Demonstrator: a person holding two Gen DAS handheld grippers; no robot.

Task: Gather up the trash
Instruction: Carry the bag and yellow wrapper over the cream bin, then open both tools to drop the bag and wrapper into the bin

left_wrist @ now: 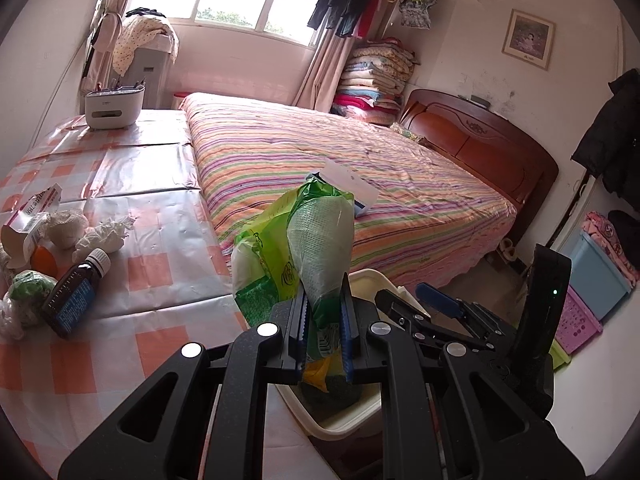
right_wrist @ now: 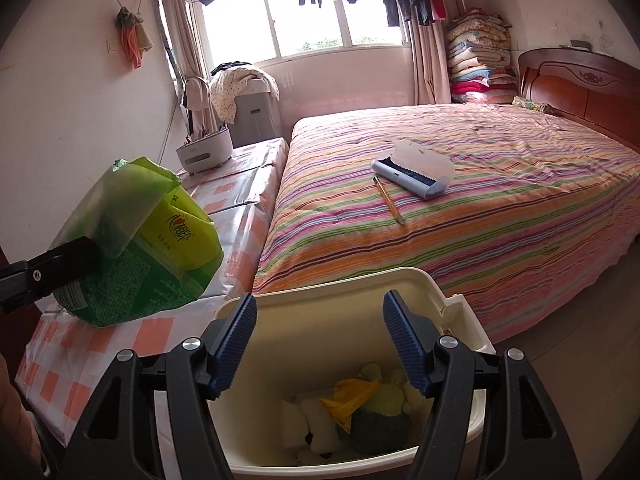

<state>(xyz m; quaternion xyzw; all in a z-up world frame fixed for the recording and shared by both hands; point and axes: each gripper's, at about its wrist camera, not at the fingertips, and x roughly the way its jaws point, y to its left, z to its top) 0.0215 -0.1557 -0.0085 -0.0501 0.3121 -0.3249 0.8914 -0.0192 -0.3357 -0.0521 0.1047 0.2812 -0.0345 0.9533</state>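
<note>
No legible text on green packet [right_wrist: 160, 256] or bottle [left_wrist: 74, 296].

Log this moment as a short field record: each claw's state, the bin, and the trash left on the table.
left claw: shut on green wrapper, held above the bin's edge
right claw: open, empty, over the bin
bin: cream, open, some trash inside
table: dark bottle, crumpled tissue, small carton
bed: lint roller, pen
</note>
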